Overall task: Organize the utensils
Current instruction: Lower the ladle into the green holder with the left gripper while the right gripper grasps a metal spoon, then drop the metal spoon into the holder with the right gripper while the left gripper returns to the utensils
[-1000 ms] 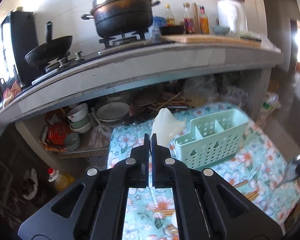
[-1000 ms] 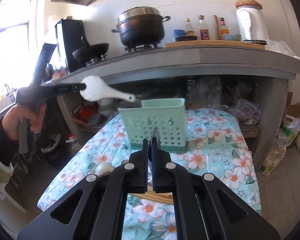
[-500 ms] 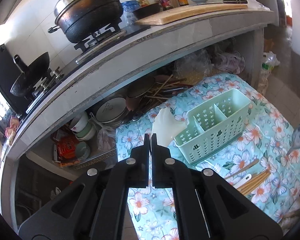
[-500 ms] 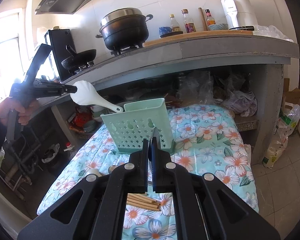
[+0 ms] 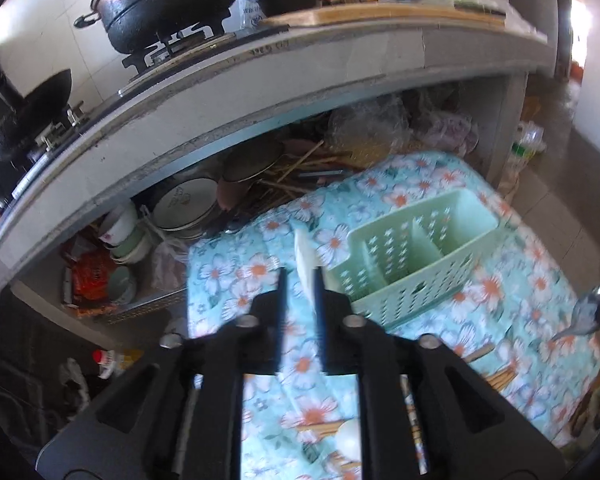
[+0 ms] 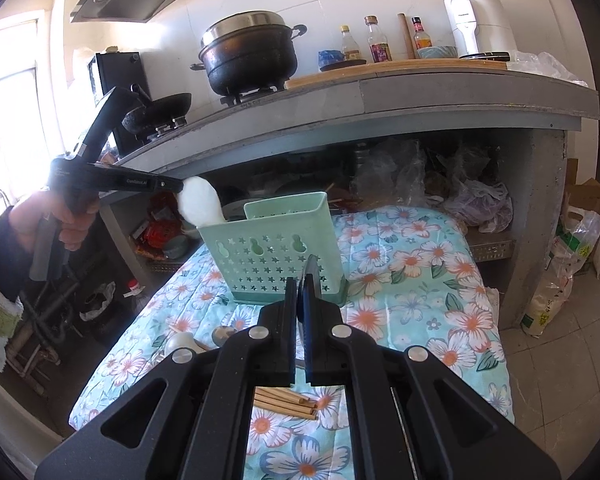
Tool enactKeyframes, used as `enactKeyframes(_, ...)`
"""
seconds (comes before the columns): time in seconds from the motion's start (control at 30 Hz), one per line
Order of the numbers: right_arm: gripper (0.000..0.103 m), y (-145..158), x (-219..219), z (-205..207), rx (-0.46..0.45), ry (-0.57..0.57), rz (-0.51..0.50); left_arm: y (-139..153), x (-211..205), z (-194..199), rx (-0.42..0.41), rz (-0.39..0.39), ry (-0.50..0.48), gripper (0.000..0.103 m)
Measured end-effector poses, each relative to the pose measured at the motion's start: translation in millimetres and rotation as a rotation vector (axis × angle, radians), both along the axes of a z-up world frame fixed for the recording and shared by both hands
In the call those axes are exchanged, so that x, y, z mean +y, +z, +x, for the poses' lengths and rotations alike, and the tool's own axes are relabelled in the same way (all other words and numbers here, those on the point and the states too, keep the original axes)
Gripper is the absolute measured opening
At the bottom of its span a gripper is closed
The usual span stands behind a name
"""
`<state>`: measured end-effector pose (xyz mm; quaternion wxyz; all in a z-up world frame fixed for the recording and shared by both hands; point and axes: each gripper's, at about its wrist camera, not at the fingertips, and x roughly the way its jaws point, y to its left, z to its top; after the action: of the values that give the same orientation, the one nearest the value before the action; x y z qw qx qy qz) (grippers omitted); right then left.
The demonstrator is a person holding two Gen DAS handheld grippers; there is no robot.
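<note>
- Two grippers are working above the flower-print desk point(image 6: 412, 280), and the main change is on the left: a second ago the left gripper point(image 5: 300, 280) was pinching the white spoon point(image 6: 202, 202) beside the green utensil caddy point(image 6: 276, 248); now its jaws are opening.
- In the right wrist view, the spoon is standing bowl-up with its handle dipping into the caddy's far-left compartment, its bowl still touching the gripper's tip.
- In the left wrist view, the white spoon is showing in the gap between the spread fingers, blurred, so whether either pad is still pressing on it is unclear.
- Judging from this, the spoon is being released into the caddy, so one utensil is nearly sorted.
- Right gripper point(image 6: 300, 280) is staying pressed together on a thin metal utensil handle point(image 6: 311, 268), near the caddy's front wall.
- Wooden chopsticks point(image 6: 286, 402) and another white spoon point(image 6: 180, 342) are lying loose on the desk, not yet sorted.
</note>
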<state>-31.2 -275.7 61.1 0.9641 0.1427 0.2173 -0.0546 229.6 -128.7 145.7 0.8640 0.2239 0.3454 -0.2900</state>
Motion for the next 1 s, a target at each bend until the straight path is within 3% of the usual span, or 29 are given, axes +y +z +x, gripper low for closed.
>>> enactKeyframes(0.03,0.003,1,-1,0,0.0,-0.004,-0.001,1,4,1,-0.003,-0.043,0.007,0.029)
enactKeyframes(0.3,0.003,25,-17,-1,-0.043,0.006,0.063,-2,37,-6,-0.03,-0.263,0.066,0.041)
enactKeyframes(0.6,0.003,102,-48,33,-0.261,0.133,0.182,-43,93,-27,0.059,-0.44,0.143,0.046)
enactKeyframes(0.8,0.003,131,-55,93,-0.351,0.217,0.241,-79,114,-50,0.103,-0.451,0.162,0.049)
enactKeyframes(1.0,0.003,102,-53,155,-0.289,0.217,0.292,-102,132,-63,0.13,-0.454,0.187,0.049)
